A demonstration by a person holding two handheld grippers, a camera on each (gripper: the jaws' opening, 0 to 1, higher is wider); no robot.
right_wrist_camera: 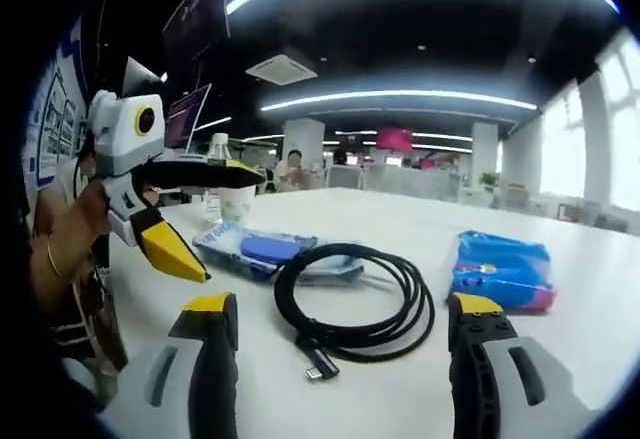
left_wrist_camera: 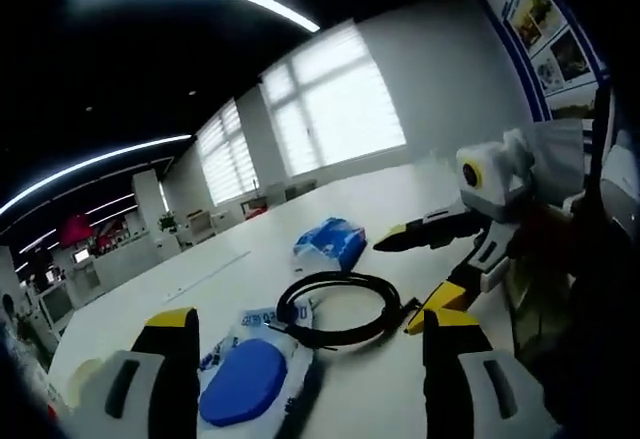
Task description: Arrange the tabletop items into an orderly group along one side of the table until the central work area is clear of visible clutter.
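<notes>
**Spotter:** Office behind you, long ceiling lights, blinds on the far windows. What's on the white table [right_wrist_camera: 560, 359]?

**Me:** Three things, all out in the middle. A coiled black cable [right_wrist_camera: 352, 311] sits dead ahead of my right gripper [right_wrist_camera: 340, 344], lying flat, its plug end trailing toward me. From my left gripper [left_wrist_camera: 305, 359] the same cable [left_wrist_camera: 340, 309] lies ahead and a little right.

**Spotter:** Around it?

**Me:** A wet-wipe pack with a blue lid [left_wrist_camera: 250, 384] lies just beside the coil, right in front of the left jaws. A crinkled blue packet [right_wrist_camera: 500, 271] lies on the far side of the coil, clear of it.

**Spotter:** Jaws?

**Me:** Both pairs spread wide, holding nothing. In the left gripper view, the right one hovers above the table, apart from the coil.

**Spotter:** Who takes the cable?

**Me:** I'd judge the right: the coil lies centred between its jaws. The left is nearer the wipes.
</notes>
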